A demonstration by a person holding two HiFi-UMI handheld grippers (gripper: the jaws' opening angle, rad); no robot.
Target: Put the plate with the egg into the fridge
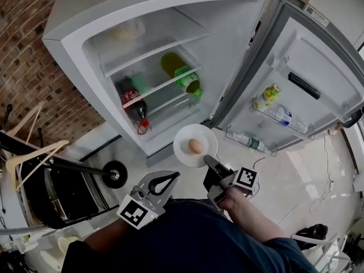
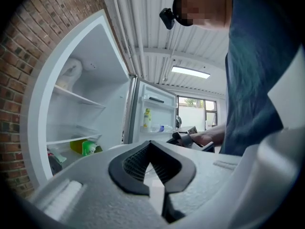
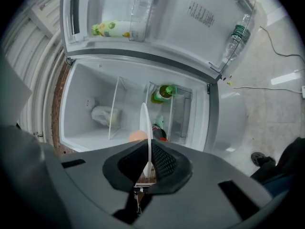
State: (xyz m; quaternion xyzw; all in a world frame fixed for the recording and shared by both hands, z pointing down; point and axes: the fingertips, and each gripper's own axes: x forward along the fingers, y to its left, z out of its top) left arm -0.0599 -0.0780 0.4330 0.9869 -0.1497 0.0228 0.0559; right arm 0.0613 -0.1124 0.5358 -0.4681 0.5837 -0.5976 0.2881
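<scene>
Plate (image 1: 185, 152) with egg (image 1: 195, 145) sits level in the head view, outside the fridge (image 1: 74, 38), just in front of the cabinet's lower front edge. The door (image 1: 318, 67) is swung fully open to the right, leaving the cabinet mouth unobstructed. The shelves hold a green bottle (image 1: 182, 73) and a dark bottle (image 1: 133, 101). The right gripper (image 1: 211, 165) is clamped on the plate's near rim, forearm extended forward. The left gripper (image 1: 165, 182) is held low beside it, near the body, with its jaw tips together and nothing between them.

Left gripper view: the left gripper (image 2: 150, 144) has its tips touching and points toward the open cabinet. The right gripper (image 2: 183, 137) is visible beyond it.

Right gripper view: the plate (image 3: 147, 137) appears edge-on, with the right gripper (image 3: 148, 149) closed on its rim. The egg (image 3: 138, 136) shows to one side of it. The cabinet opening lies straight ahead, with the green bottle (image 3: 164, 93) on a shelf.
</scene>
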